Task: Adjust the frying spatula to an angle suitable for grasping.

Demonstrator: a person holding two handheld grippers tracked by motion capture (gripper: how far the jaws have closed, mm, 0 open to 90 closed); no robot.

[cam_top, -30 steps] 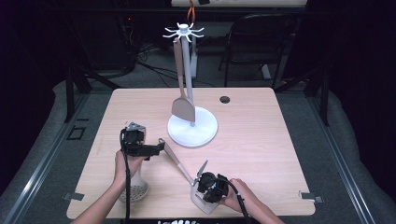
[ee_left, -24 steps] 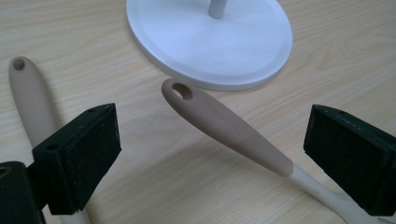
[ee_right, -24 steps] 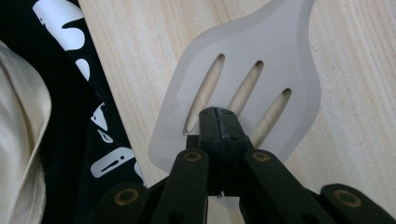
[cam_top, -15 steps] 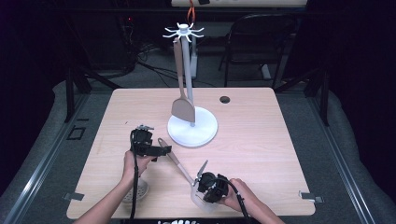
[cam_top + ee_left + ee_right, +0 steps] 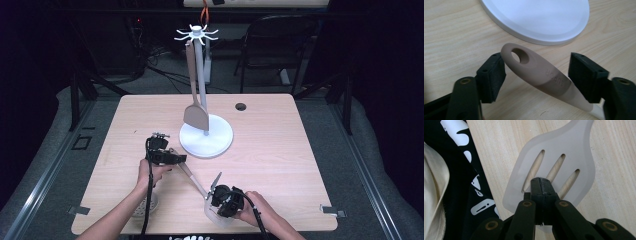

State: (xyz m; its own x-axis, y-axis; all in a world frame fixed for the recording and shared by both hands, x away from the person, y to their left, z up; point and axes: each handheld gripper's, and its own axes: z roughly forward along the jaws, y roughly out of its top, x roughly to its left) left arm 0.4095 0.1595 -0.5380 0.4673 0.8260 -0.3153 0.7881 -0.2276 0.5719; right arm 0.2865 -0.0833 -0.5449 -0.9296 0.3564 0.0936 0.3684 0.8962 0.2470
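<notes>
The slotted turner (image 5: 200, 186) lies slantwise near the front of the table (image 5: 280, 150), its handle end toward the white stand base (image 5: 206, 141) and its blade at the front edge. In the right gripper view the right gripper (image 5: 541, 185) has its fingers pressed together on the near edge of the pale blade (image 5: 554, 170), which has three slots and lies flat over the wood. In the high view that gripper (image 5: 226, 201) sits in the person's right hand by the table's front edge.

The left gripper (image 5: 167, 157) is at the handle end, just in front of the stand base. In the left gripper view its fingers (image 5: 491, 76) have just been closing, with the beige handle (image 5: 536, 72) between them; the left finger is at the handle's rounded end beside the hanging hole, while the right finger stands a little apart from the handle, so the fingers are not yet clamped on it. The edge of the white base (image 5: 541, 22) lies just beyond.

A second, solid turner (image 5: 195, 97) hangs from the stand's hooks (image 5: 197, 34), its blade just above the base
</notes>
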